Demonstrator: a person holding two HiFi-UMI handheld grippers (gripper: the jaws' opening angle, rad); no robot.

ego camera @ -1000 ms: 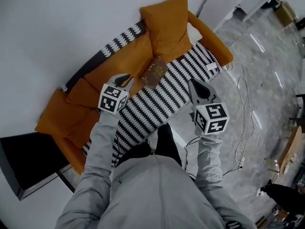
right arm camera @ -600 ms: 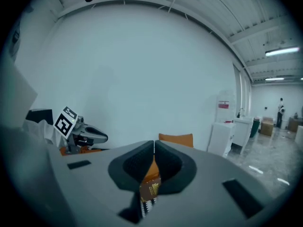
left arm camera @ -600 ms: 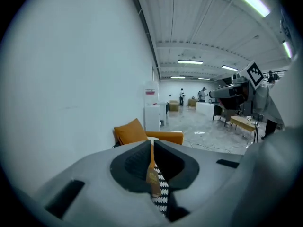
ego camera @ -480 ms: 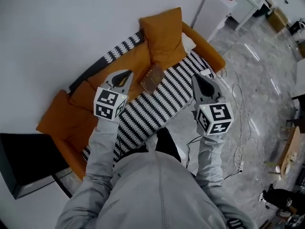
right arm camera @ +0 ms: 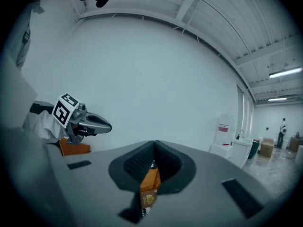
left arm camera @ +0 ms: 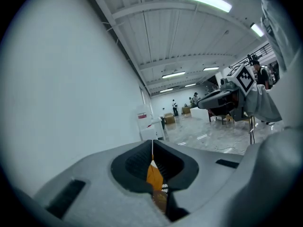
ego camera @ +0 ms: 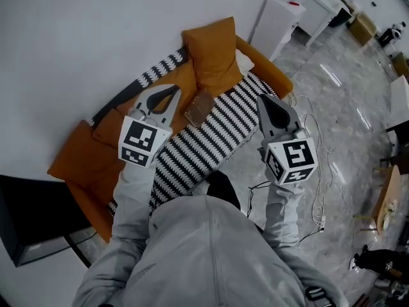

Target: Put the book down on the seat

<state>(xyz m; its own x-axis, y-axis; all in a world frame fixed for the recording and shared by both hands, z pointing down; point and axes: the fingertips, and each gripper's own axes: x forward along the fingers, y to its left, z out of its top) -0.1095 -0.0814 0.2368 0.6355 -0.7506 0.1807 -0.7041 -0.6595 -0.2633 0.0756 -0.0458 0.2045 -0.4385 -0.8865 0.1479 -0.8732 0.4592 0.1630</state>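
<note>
Orange sofa (ego camera: 75, 164): book's (ego camera: 199, 106) on the seat (ego camera: 214, 133), left tongs (ego camera: 174, 92) just pinched together empty, right tongs (ego camera: 266, 102) likewise. Looks done.

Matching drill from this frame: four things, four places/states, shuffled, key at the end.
Things:
1. book
2. cushion
3. cabinet
4. left gripper

Places/states:
a. orange, propped upright
b. jaws shut, nothing held
c. lying on the striped sofa seat
d. white, on the floor past the sofa's arm

Pairs: 1-c, 2-a, 3-d, 4-b
</note>
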